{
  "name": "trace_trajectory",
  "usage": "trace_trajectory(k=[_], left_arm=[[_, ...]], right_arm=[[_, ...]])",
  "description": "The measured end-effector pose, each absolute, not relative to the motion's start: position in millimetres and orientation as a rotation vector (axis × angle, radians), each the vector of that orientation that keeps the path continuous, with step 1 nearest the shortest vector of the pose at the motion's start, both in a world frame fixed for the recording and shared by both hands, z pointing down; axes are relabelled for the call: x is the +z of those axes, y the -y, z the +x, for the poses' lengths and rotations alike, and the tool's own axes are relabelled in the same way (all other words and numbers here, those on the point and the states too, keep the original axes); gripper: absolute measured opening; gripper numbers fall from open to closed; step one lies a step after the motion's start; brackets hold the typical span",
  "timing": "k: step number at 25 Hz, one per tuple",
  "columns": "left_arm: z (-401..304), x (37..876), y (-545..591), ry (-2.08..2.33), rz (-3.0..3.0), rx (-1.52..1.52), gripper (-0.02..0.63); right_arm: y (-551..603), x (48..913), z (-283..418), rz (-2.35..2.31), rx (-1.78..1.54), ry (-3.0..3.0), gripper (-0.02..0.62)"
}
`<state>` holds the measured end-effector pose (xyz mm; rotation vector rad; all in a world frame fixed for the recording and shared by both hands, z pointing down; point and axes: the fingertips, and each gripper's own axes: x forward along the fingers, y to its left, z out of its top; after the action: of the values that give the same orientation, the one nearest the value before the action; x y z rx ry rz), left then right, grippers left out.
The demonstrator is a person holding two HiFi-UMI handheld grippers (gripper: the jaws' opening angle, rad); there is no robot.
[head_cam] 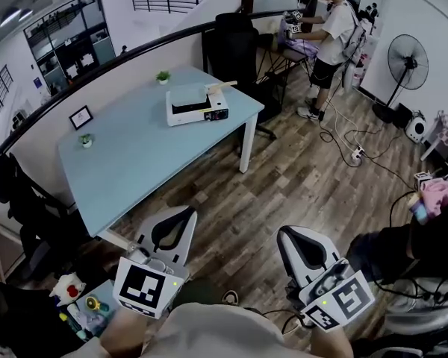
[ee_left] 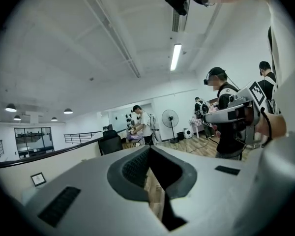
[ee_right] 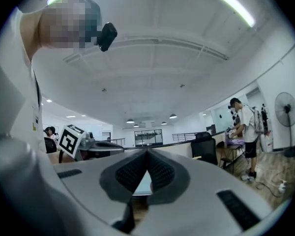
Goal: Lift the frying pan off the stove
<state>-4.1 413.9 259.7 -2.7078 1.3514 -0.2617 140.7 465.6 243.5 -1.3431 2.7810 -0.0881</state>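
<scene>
Approach is only just beginning: both grippers are hanging low and close to the person, with a wide stretch of wooden floor (head_cam: 284,177) lying between their jaws and the blue bench (head_cam: 134,155), so no part of the lift is being done yet. Left gripper (head_cam: 187,215) is pointing roughly level with its jaws pressed together tip to tip, and the dark pocket behind the tips is standing empty. Right gripper (head_cam: 284,233) is showing the same, jaws closed on nothing, with only floor and a strip of bench showing through the gap behind the pads.

Frying pan (head_cam: 198,94) is sitting on the white stove (head_cam: 183,112), far ahead of the left jaws and ahead and to the left of the right jaws, toward the bench's far right end. At this range the pale pan is blending into the stove, and only its light wooden handle (head_cam: 222,86) is standing out, sticking out to the right.

As I am judging it, the next move is calling for closing the distance to the bench, spreading one pair of jaws before they reach the handle, bringing them in level across it, then pinching and raising. Since the handle is pointing right, the right gripper is looking better placed
</scene>
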Motion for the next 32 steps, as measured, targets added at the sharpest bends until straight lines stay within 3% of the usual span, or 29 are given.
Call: trace_trajectory(k=[2, 3, 5, 8, 21, 32], left_arm=[[0.2, 262.5, -411.2, -1.354, -2.708, -0.269, 0.003], [2.2, 263.1, -409.8, -1.354, -2.708, -0.27, 0.003], [4.8, 261.7, -406.1, -1.364, -2.706, -0.261, 0.003], [6.0, 261.6, -397.0, -1.385, -2.71, -0.241, 0.003], [15.8, 269.4, -320.4, -1.317, -2.694, -0.282, 0.003], [-0.4, 277.0, -183.5, -1.347, -2.74, -0.312, 0.003]], right_arm=[[-460.9, 245.7, 145.8, -1.363, -0.081, -2.776, 0.005], [-457.9, 246.6, 148.1, -1.371, -0.085, -2.774, 0.05], [-450.1, 247.3, 153.5, -1.395, -0.091, -2.763, 0.218], [-436.1, 249.3, 161.1, -1.438, -0.083, -2.743, 0.319], [-357.6, 267.4, 162.6, -1.484, -0.118, -2.764, 0.317], [-223.1, 271.5, 144.1, -1.48, -0.171, -2.811, 0.311]])
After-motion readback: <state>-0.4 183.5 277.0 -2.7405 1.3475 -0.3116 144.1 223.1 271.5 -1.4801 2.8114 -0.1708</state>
